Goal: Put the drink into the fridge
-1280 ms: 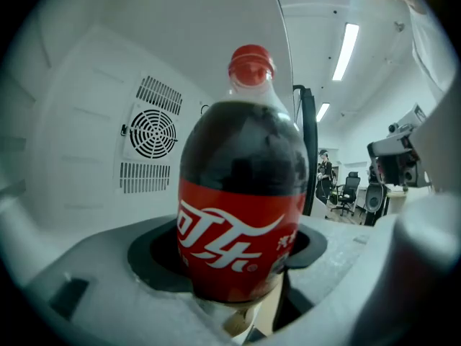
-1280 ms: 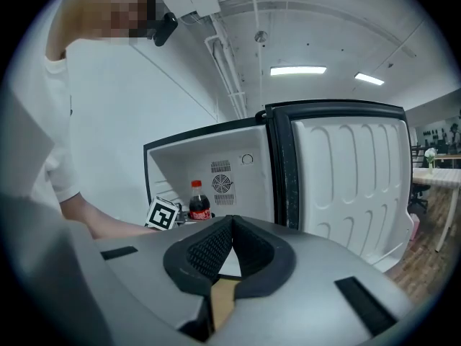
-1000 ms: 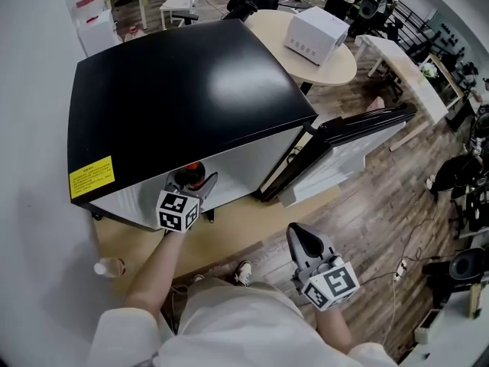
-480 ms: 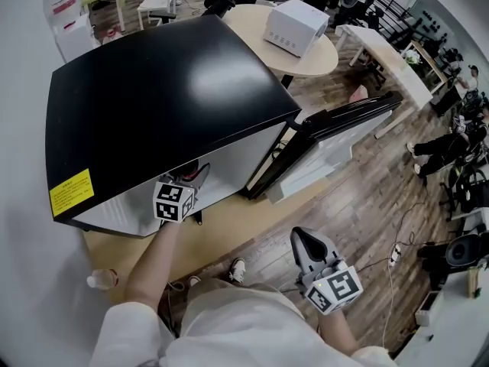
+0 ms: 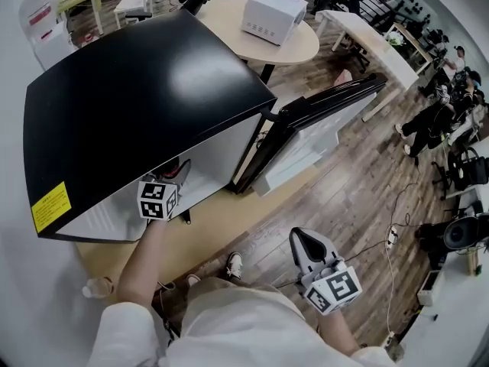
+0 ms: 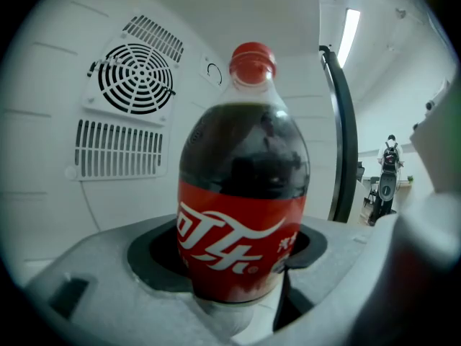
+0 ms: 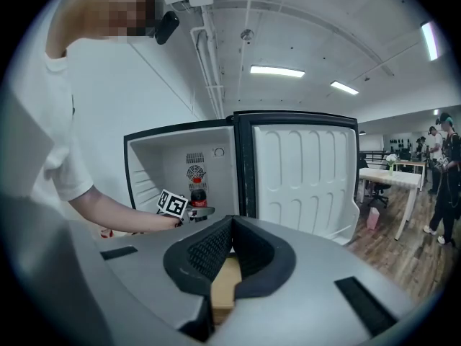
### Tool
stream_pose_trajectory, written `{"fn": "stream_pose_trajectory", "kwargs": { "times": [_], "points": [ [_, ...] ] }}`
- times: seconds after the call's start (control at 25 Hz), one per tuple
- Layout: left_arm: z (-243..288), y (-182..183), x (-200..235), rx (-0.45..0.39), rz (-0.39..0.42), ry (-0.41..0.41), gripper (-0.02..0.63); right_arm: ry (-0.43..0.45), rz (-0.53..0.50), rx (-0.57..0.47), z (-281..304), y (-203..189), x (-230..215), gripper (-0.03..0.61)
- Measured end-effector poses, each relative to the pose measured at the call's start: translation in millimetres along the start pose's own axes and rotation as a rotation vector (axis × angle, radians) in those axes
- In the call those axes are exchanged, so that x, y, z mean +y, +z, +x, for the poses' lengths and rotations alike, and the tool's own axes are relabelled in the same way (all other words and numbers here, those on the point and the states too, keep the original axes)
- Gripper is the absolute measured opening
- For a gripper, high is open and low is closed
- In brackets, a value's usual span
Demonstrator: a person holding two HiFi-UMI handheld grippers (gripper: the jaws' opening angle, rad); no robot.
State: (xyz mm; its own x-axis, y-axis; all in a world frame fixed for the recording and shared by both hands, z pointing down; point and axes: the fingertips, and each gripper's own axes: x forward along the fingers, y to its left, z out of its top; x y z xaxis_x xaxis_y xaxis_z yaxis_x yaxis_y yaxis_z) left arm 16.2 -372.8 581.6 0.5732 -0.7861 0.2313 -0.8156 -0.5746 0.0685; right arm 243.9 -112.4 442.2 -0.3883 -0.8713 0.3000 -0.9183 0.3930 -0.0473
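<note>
A cola bottle [image 6: 241, 215] with a red cap and red label stands upright between the jaws of my left gripper [image 6: 238, 265], which is shut on its lower body. It is inside the open fridge [image 5: 130, 105], in front of the white back wall with a round fan grille [image 6: 137, 78]. In the right gripper view the bottle [image 7: 198, 192] and left gripper [image 7: 198, 209] show in the fridge's left compartment. From the head, the left gripper [image 5: 172, 182] reaches under the black top, which hides the bottle. My right gripper [image 5: 304, 243] hangs back, shut and empty.
The fridge door [image 5: 321, 121] swings open to the right. The fridge stands on a low wooden platform [image 5: 214, 228]. A plastic bottle [image 5: 98, 287] lies on the floor at left. Cables [image 5: 390, 235] run across the wood floor; a round table with a white box [image 5: 271, 14] stands behind.
My left gripper has carried the bottle further into the fridge; its red cap, seen from the head a second ago, is now hidden under the black top. The right gripper has stayed put.
</note>
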Motion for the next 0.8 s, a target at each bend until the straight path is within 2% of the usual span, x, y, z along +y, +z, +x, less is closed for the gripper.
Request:
{"fn": "stream_pose_trajectory", "kwargs": {
  "times": [0.36,0.52,0.68,0.8],
  "points": [
    [-1.4,-3.0,4.3,-0.06,-0.027,-0.007,0.337,-0.028,0.018,-0.006,-2.4,-5.6,-5.0,0.0],
    [0.2,-6.9,-0.3,-0.053,0.033,-0.028,0.337,-0.02,0.018,-0.014,-0.6,-3.9,-0.5,0.0],
    [-4.1,-8.8,-3.9,-0.059,0.01,-0.048,0.431,-0.006,0.016,-0.02,2.0,-2.0,5.2,0.0],
    [-8.5,-16.2,-1.6,-0.037,0.009,-0.028,0.457,0.003,0.014,-0.022,4.2,-1.6,9.6,0.0]
  ]
}}
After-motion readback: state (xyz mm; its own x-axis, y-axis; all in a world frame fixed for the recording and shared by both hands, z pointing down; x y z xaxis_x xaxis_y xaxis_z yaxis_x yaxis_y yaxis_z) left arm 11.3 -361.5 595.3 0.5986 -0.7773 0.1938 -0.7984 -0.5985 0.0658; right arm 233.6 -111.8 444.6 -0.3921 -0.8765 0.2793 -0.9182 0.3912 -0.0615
